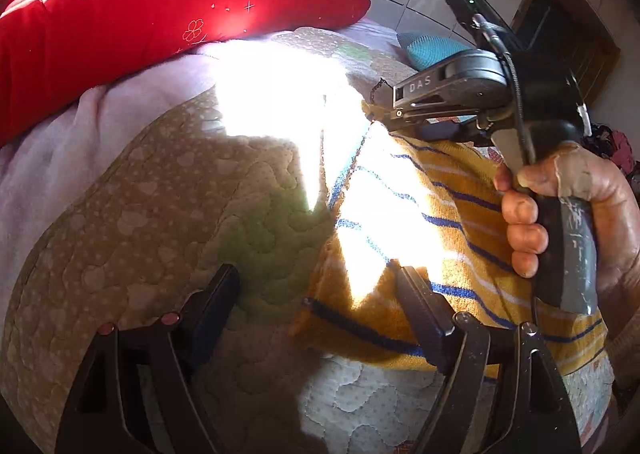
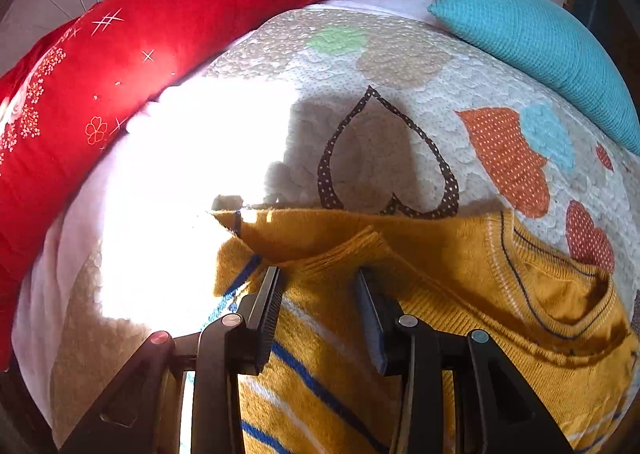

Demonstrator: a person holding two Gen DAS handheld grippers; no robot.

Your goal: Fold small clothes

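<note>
A small mustard-yellow knit sweater (image 1: 452, 221) with blue and white stripes lies on the quilted bed cover (image 1: 160, 213). My left gripper (image 1: 316, 274) is open at the sweater's lower left corner; its right finger (image 1: 420, 310) rests on the knit, its left finger on the quilt. In the left wrist view my right gripper (image 1: 380, 109) is held in a hand over the sweater's far edge. In the right wrist view my right gripper (image 2: 318, 274) stands open over a folded sleeve cuff of the sweater (image 2: 460, 274), with knit between the fingers. The neckline lies to the right.
A long red cushion (image 1: 140, 25) lies along the far left; it also shows in the right wrist view (image 2: 160, 37). A turquoise knit cushion (image 2: 540, 49) sits at the far right. A bright sun patch (image 1: 276, 93) washes out the quilt's middle. The quilt (image 2: 380, 125) carries heart patches.
</note>
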